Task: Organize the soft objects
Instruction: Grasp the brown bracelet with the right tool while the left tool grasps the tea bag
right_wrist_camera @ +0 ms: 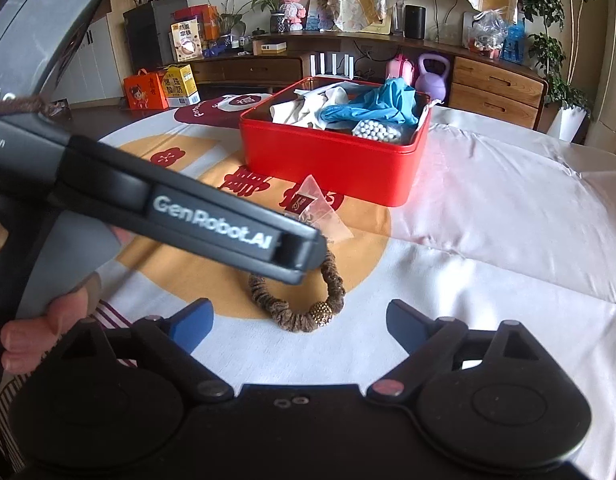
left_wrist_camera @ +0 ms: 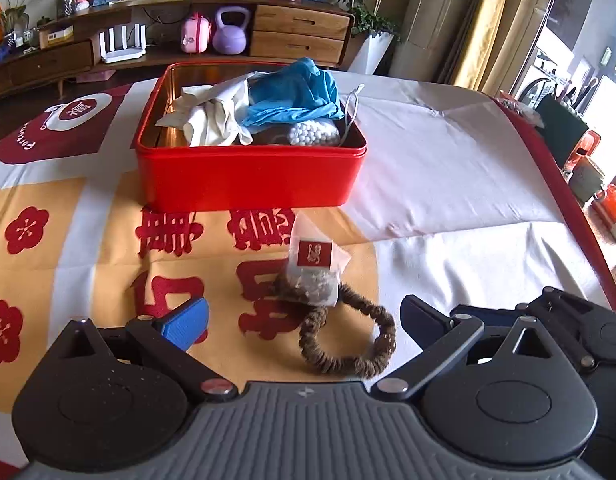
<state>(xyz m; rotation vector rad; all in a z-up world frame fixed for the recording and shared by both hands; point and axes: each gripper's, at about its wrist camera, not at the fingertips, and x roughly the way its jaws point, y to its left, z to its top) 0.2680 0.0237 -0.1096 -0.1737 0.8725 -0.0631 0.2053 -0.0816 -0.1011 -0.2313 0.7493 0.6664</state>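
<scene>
A brown scrunchie [left_wrist_camera: 347,336] lies on the tablecloth, with a clear tea bag with a red label [left_wrist_camera: 313,264] resting on its far edge. My left gripper [left_wrist_camera: 304,320] is open, its fingers on either side of the scrunchie just above the cloth. Behind stands a red tin box [left_wrist_camera: 248,176] holding a white cloth [left_wrist_camera: 212,112], a blue glove [left_wrist_camera: 300,92] and a pouch of white beads [left_wrist_camera: 313,133]. My right gripper [right_wrist_camera: 300,318] is open and empty, close to the scrunchie [right_wrist_camera: 308,300]. The tea bag [right_wrist_camera: 319,216] and box [right_wrist_camera: 331,156] show beyond it.
The left gripper's body [right_wrist_camera: 168,208] crosses the left of the right wrist view, held by a hand [right_wrist_camera: 36,320]. The table edge [left_wrist_camera: 563,200] runs down the right. A wooden sideboard [left_wrist_camera: 300,32] with a purple kettlebell [left_wrist_camera: 230,30] stands behind.
</scene>
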